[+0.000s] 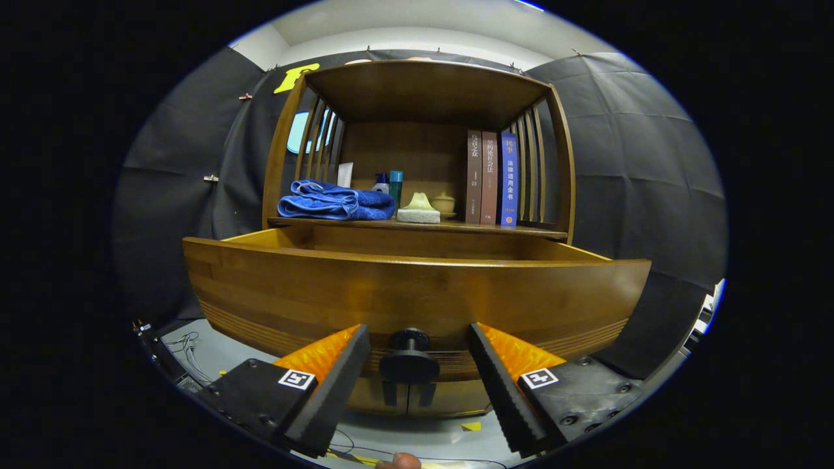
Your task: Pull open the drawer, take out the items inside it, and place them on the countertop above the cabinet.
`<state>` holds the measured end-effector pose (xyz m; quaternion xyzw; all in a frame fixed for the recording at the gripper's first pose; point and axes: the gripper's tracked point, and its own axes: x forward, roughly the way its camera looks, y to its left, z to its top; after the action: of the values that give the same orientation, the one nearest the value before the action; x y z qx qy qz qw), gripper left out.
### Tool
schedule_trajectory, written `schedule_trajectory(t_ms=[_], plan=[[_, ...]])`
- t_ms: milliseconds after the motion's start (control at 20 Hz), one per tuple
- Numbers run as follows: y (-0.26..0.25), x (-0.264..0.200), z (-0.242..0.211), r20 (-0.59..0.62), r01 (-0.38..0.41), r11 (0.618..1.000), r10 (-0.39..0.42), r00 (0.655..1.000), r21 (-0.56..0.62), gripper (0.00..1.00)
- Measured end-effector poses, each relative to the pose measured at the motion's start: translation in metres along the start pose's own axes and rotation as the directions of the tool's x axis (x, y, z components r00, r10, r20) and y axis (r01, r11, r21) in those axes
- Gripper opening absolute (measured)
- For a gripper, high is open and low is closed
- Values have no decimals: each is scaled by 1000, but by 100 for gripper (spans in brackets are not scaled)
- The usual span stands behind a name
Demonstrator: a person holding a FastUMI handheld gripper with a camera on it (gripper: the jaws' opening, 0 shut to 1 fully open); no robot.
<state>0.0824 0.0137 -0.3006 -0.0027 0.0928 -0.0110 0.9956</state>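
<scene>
Both fingers of my gripper (pixel 417 365) stand wide, flanking the knob (pixel 409 358) untouched; drawer (pixel 417 293) already out below the countertop (pixel 417 226), so next I reach over its front.

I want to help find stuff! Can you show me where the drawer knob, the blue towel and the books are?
knob (pixel 409 366): gripper view, on its round front disc, between the open fingers.
blue towel (pixel 335 202): gripper view, middle of the folded stack.
books (pixel 490 177): gripper view, spine of the middle book.
</scene>
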Motion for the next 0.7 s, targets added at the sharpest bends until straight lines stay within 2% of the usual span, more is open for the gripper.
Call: schedule_trajectory(t_ms=[250,700], plan=[[-2,10,1,-19,-7,1000,7,1000,-2,100],[0,65,11,-37,-13,1000,13,999,-20,100]])
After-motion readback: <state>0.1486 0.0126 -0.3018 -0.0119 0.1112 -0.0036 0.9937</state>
